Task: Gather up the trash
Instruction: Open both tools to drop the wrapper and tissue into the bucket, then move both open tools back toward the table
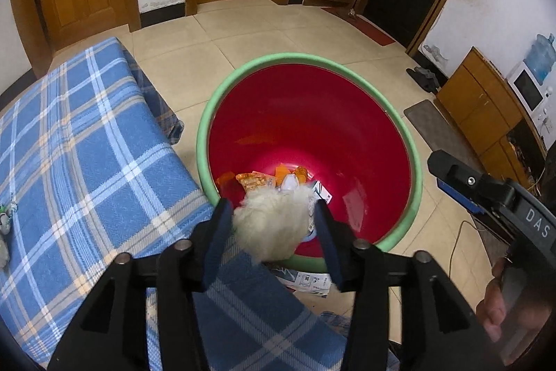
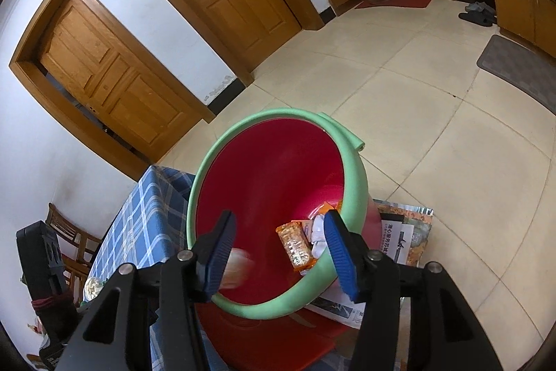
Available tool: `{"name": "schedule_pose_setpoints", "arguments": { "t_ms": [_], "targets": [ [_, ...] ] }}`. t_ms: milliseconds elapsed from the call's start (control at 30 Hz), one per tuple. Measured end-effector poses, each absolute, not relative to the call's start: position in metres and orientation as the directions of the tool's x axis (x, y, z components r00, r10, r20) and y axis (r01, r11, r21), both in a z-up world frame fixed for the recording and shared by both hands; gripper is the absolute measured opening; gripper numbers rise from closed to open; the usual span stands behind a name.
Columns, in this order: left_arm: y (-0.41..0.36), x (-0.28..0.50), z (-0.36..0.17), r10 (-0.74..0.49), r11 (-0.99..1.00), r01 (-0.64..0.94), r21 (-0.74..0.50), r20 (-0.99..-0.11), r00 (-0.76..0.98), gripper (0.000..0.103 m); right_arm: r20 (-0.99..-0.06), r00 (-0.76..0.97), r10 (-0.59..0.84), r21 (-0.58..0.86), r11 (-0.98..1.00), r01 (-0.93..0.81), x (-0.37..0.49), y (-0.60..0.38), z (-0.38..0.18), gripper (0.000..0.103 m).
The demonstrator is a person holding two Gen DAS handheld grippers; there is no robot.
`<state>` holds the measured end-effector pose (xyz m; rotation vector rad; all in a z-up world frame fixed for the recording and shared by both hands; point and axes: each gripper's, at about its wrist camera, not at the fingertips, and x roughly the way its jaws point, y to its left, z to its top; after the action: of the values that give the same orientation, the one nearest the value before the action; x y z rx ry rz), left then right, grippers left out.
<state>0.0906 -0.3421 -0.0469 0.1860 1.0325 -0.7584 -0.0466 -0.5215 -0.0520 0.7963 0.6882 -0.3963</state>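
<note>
In the left wrist view my left gripper (image 1: 272,207) hangs over the near rim of a red bin with a green rim (image 1: 312,58). Its jaws stand apart around a white fluffy wad (image 1: 271,232) and do not visibly press on it. From the right wrist view the wad is a pale blur (image 2: 239,266) inside the bin (image 2: 264,115). An orange snack wrapper (image 1: 252,179) (image 2: 295,246) and crumpled white tissue (image 1: 290,181) (image 2: 318,237) lie at the bin's bottom. My right gripper (image 2: 279,232) is open over the bin's near side and holds nothing. Its body (image 1: 486,190) shows at the right.
A table under a blue plaid cloth (image 1: 87,162) (image 2: 139,225) stands left of the bin, with small items at its left edge (image 1: 5,218). Printed papers (image 1: 309,282) (image 2: 406,232) lie under the bin. Wooden doors, a cabinet (image 1: 479,99), floor mats and slippers (image 2: 477,13) stand around the tiled floor.
</note>
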Motion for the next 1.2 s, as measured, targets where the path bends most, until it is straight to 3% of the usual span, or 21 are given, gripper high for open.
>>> {"name": "schedule_pose_setpoints", "arguments": {
  "t_ms": [367,1200],
  "targets": [
    [-0.322,0.093,-0.04,-0.462,0.772,0.607,-0.189,-0.823,0.331,0.057,-0.698,0.713,-0.068,0.516,0.643,0.566,-0.047,-0.522,-0.054,0.071],
    [-0.197,0.125,-0.008,-0.367,0.903,0.396,-0.167,-0.778,0.509,0.057,-0.717,0.697,-0.029,0.497,0.68,0.54,-0.036,-0.495,-0.05,0.079]
  ]
}}
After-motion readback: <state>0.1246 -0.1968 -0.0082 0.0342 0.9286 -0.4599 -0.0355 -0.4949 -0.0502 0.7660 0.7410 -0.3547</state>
